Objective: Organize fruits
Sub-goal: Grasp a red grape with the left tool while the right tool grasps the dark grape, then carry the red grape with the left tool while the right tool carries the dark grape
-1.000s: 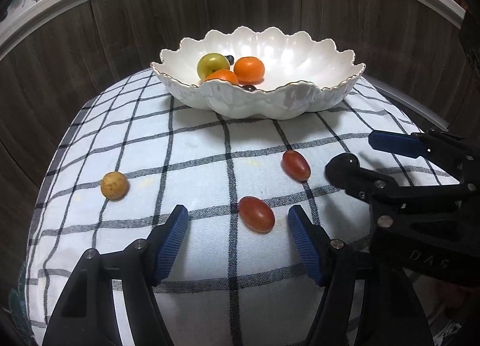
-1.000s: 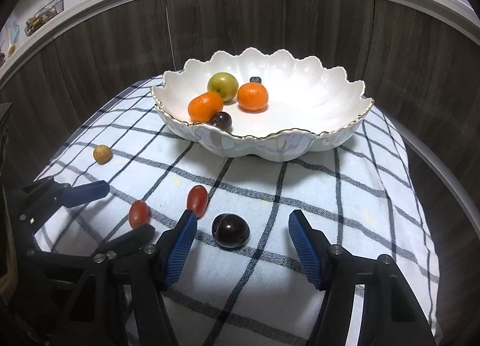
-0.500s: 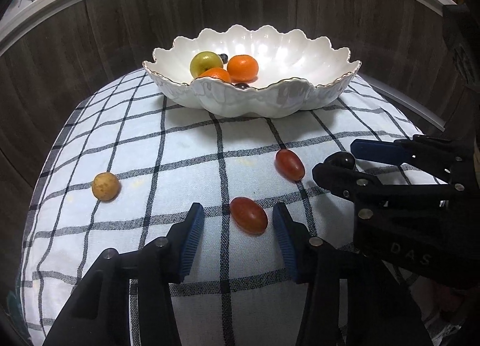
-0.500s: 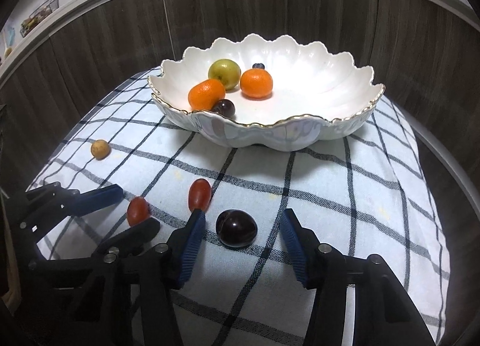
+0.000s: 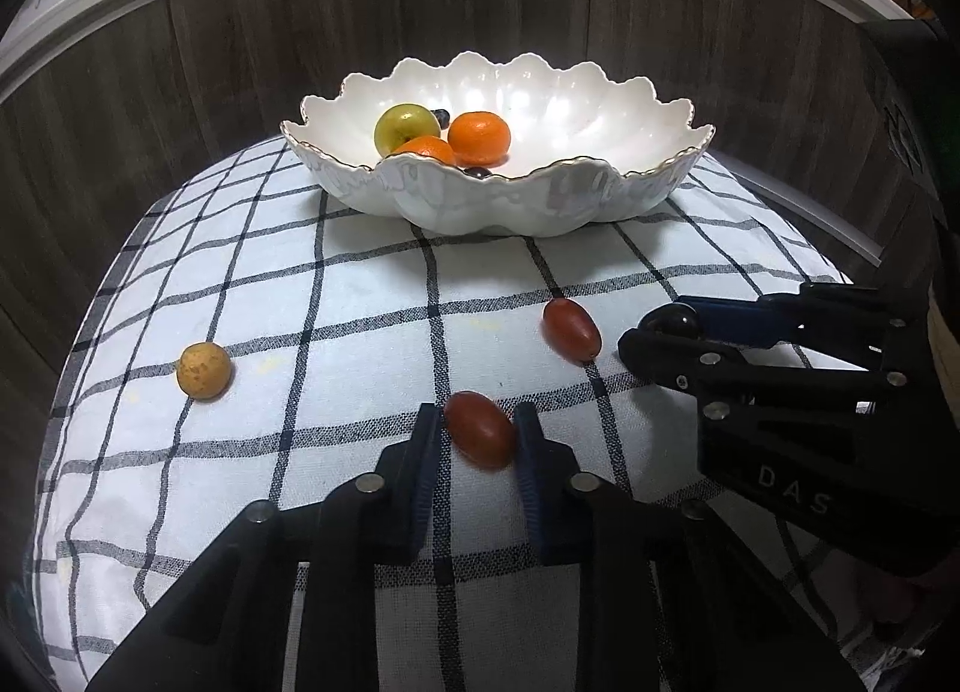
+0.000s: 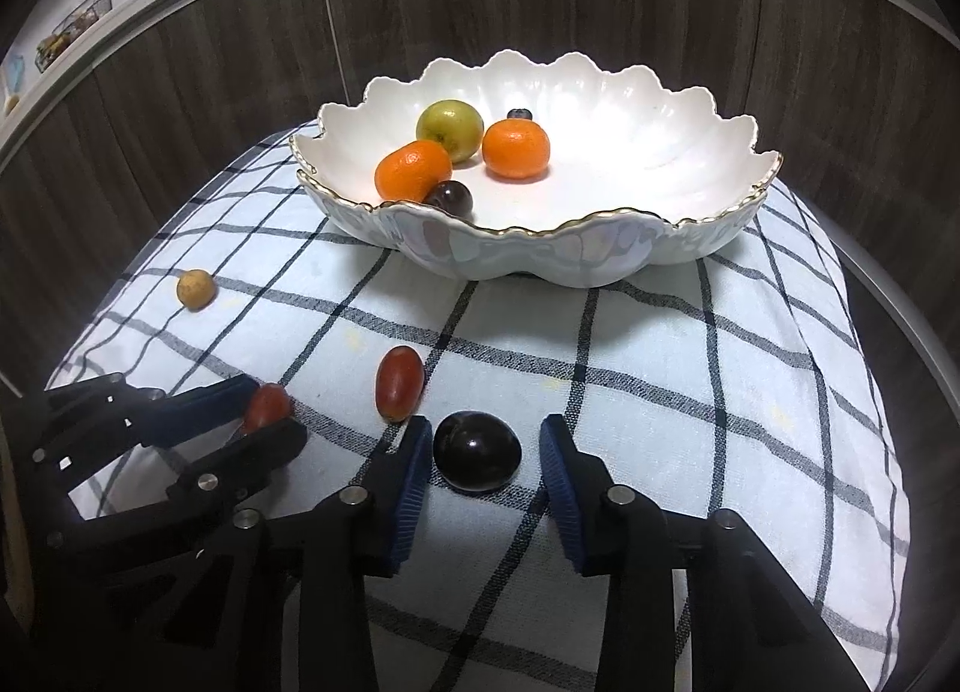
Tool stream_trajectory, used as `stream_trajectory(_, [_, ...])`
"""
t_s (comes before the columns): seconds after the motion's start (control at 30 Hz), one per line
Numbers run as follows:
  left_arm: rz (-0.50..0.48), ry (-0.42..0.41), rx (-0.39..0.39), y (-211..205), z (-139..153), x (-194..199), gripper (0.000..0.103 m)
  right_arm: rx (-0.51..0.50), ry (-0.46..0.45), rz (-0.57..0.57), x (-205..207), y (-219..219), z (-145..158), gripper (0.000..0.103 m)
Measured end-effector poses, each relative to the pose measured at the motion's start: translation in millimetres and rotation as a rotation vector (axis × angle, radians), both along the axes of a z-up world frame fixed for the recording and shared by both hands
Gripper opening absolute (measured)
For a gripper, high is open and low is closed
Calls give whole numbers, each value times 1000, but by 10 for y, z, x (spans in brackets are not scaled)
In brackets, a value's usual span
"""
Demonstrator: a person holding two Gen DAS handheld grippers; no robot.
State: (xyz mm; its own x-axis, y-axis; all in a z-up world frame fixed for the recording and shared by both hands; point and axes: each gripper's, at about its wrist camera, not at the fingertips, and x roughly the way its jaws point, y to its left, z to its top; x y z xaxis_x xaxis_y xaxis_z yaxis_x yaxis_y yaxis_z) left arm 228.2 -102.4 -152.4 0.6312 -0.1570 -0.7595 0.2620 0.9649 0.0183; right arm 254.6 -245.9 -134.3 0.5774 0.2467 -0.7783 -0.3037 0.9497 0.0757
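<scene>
The left gripper (image 5: 477,440) clamps a red grape tomato (image 5: 480,437). The right gripper's (image 6: 486,464) jaws are closing around a dark plum (image 6: 477,459), not yet pressing it

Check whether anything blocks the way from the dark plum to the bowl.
Nothing visible does. The dark plum lies between the right tongs, whose jaws are closing. Bare cloth runs from it to the bowl. The red grape lies off to the left.
</scene>
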Motion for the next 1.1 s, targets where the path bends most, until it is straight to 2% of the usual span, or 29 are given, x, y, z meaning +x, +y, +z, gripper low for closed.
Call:
stream_trajectory(0.1, [2, 1, -5, 9, 3, 3, 23, -5, -2, 12, -7, 24, 1, 29])
stream_trajectory(0.6, [34, -2, -4, 90, 18, -20, 22, -6, -15, 7, -68, 30, 32, 29])
stream_trajectory(1.1, [44, -30, 16, 160, 140, -119, 22, -22, -70, -15, -229, 28, 220, 29])
